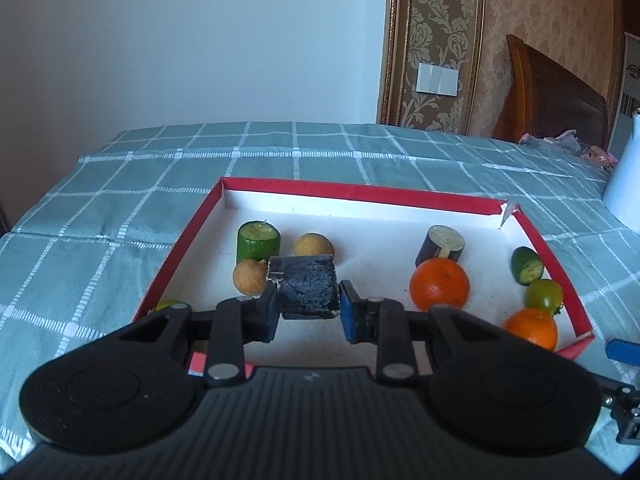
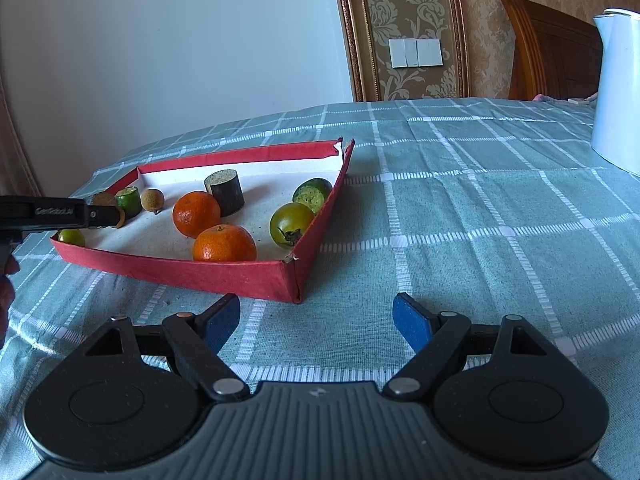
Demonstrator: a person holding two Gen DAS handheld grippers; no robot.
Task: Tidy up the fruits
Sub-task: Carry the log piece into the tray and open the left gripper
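Right wrist: checked tablecloth (image 2: 460,208), damask wallpaper (image 2: 400,8).

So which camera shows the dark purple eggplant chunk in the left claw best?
The left wrist view: the dark purple eggplant chunk sits close and centred in the left claw. In the right wrist view, that claw hides nearly all of it.

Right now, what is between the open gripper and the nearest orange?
In the right wrist view, the red box wall stands between the open right gripper and the nearest orange; before the wall lies only checked tablecloth.
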